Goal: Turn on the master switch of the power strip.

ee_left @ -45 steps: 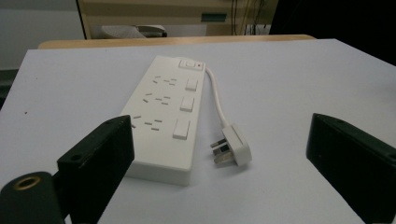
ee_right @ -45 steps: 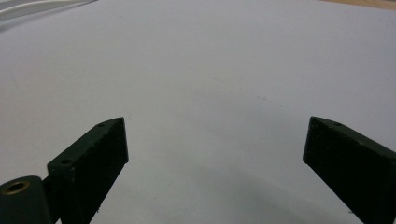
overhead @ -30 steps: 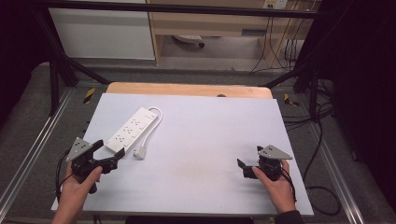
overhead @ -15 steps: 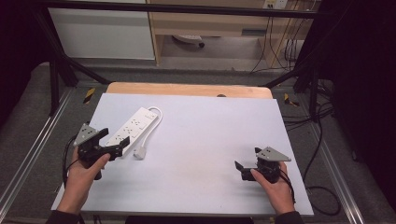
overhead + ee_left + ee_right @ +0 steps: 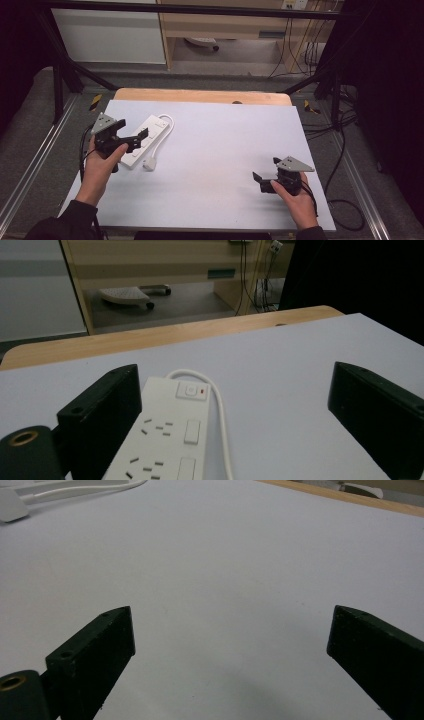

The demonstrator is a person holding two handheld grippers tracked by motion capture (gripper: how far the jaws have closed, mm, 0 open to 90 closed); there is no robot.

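the white power strip [image 5: 142,141] lay at about ten o'clock on the pale table [image 5: 225,145], its cord [image 5: 162,136] looping back to a plug [image 5: 149,163] beside it. the left gripper [image 5: 141,136] hovered over the strip's near end, jaws spread wide, gripping nothing. at four o'clock, the right gripper [image 5: 266,175] sat low over bare tabletop, jaws equally wide and empty.

My left gripper [image 5: 134,138] covers the middle of the power strip [image 5: 145,141]. In my left gripper view the strip's near end is cut off by the bottom edge. Its plug [image 5: 11,505], beyond the strip's cord, is cropped in my right gripper view.
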